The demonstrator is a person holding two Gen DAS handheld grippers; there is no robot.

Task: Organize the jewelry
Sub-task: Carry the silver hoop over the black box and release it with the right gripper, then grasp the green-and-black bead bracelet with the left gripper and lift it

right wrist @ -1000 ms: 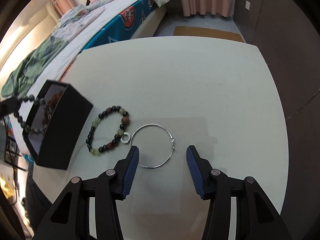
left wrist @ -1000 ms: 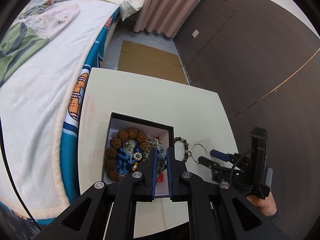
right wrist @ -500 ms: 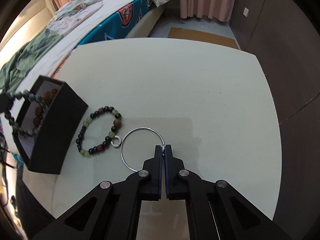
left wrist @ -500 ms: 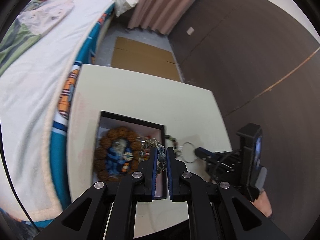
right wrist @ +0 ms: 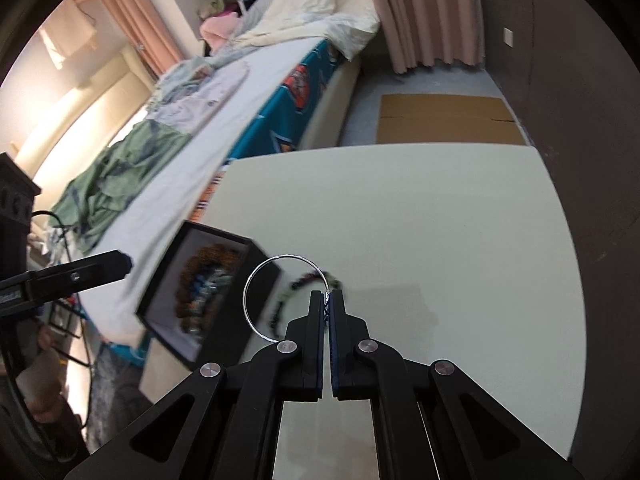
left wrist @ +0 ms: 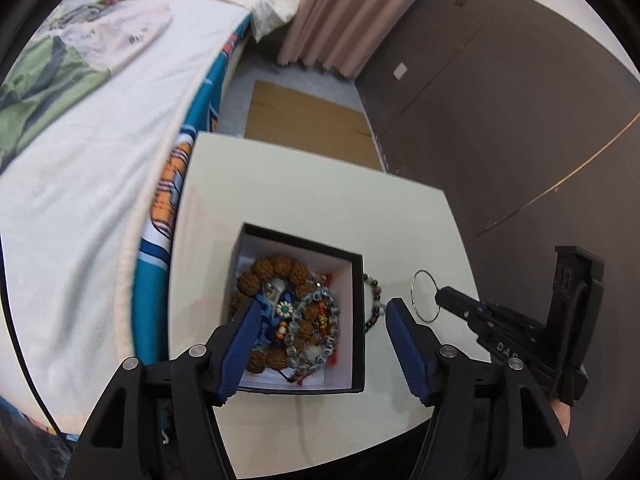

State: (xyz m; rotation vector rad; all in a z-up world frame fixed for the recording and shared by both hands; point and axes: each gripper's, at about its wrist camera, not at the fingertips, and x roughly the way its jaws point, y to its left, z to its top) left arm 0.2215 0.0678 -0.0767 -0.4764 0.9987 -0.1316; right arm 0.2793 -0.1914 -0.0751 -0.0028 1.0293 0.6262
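Observation:
A black jewelry box [left wrist: 304, 242] with a white lining stands on the cream table [left wrist: 312, 184], holding several bead bracelets [left wrist: 304, 312]. My left gripper [left wrist: 324, 328] hovers over the box; its jaws are opening and nothing is pressed between them. To the right, my right gripper [left wrist: 442, 296] is shut on a thin silver hoop [left wrist: 413, 294] and holds it above the table. The right wrist view shows the same grip [right wrist: 328, 296], with the hoop [right wrist: 245, 294] hanging out to the left. A green and dark bead bracelet [left wrist: 376, 292] lies on the table beside the box.
A bed [left wrist: 100, 160] with a white cover runs along the table's left edge. A flat piece of cardboard [left wrist: 308, 120] lies on the floor beyond the table, and a dark wall [left wrist: 520, 140] stands close on the right. A hand [left wrist: 560, 412] holds the right gripper.
The left gripper has opened and the grey bead bracelet it held now lies in the box. The right gripper has shut on the silver hoop and lifted it off the table.

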